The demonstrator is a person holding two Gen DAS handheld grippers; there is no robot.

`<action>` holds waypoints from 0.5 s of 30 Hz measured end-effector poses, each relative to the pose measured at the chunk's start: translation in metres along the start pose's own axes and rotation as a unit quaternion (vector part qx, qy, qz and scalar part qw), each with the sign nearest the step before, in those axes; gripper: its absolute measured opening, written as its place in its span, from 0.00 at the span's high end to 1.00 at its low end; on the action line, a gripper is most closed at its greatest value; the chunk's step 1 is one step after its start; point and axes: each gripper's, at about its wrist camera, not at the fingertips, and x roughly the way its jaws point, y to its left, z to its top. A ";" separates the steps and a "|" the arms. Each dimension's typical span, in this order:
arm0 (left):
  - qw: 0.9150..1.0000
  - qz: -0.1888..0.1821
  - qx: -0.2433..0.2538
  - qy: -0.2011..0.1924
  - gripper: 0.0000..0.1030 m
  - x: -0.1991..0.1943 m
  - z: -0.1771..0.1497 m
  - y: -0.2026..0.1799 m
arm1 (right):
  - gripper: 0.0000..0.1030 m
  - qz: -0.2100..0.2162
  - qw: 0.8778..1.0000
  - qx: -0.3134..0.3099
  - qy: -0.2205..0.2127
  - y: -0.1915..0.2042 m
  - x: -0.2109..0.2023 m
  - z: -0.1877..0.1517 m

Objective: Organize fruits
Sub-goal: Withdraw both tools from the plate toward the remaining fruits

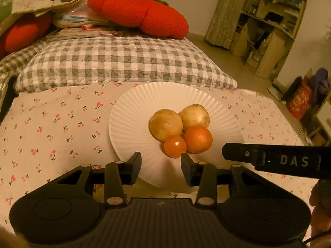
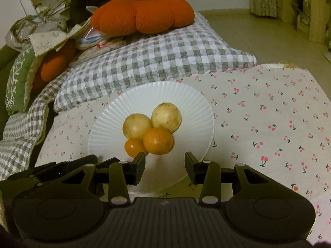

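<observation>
Four fruits clustered on white ribbed plate [image 1: 128,124]: two pale round fruits [image 1: 166,127] at back, orange [image 1: 198,139] and small tomato [image 1: 175,146] at front. Left gripper [image 1: 161,160] partly open, empty, just short of tomato. Right gripper [image 2: 165,159] likewise, before orange. Left view alone shows shelving [image 1: 266,26]; right view alone, green cushion [image 2: 18,78].

A lived-in home. A grey-and-white checked quilted pillow [image 2: 144,57] and a cluttered wooden shelf unit [image 1: 266,26] show it. An orange knitted pumpkin-shaped cushion [image 2: 142,14] lies on the pillow.

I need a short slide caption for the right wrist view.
Four fruits clustered on a white ribbed plate, with the right gripper open and empty before them.
</observation>
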 end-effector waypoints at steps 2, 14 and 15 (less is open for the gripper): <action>1.000 0.001 -0.008 0.000 0.68 -0.003 0.001 0.002 | 0.58 0.000 1.000 -0.002 -0.004 0.002 -0.003 0.000; 0.997 0.026 -0.069 0.000 0.40 -0.034 0.002 0.028 | 0.42 0.008 0.999 -0.025 -0.023 0.009 -0.020 -0.001; 0.997 0.031 -0.069 0.000 0.39 -0.037 0.000 0.029 | 0.39 0.011 0.999 -0.032 -0.020 0.011 -0.020 -0.002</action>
